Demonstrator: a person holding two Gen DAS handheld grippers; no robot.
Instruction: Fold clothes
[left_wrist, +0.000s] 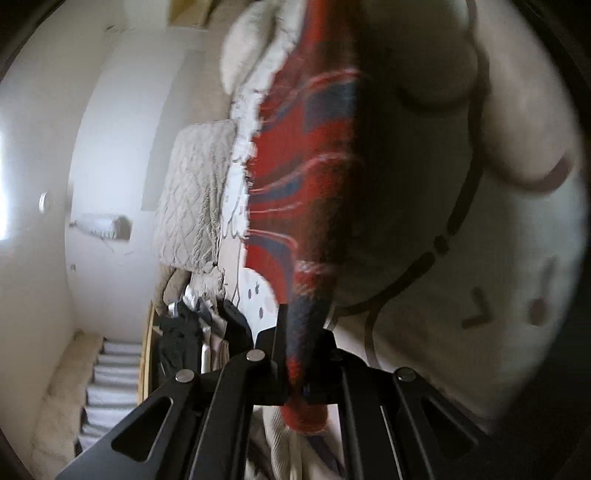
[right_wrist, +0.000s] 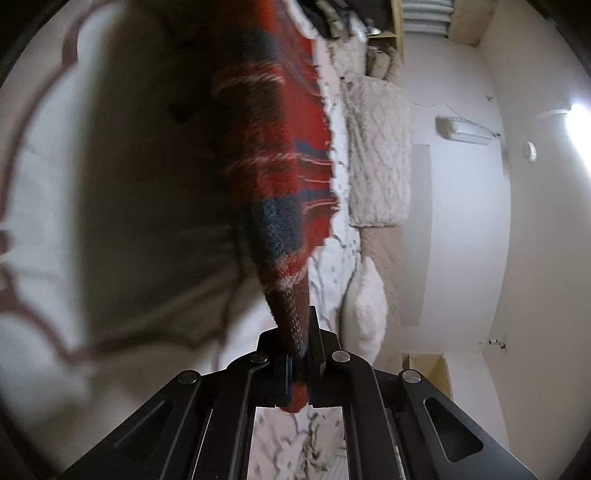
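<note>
Both grippers (left_wrist: 295, 354) (right_wrist: 301, 350) tight on red plaid cloth (left_wrist: 303, 155)

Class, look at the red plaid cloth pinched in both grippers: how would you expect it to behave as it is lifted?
Probably floppy: the red plaid cloth hangs in a drape from the left gripper and right gripper. Likely not slippery, since its weave looks fuzzy and coarse. Its frayed edge may snag.
</note>
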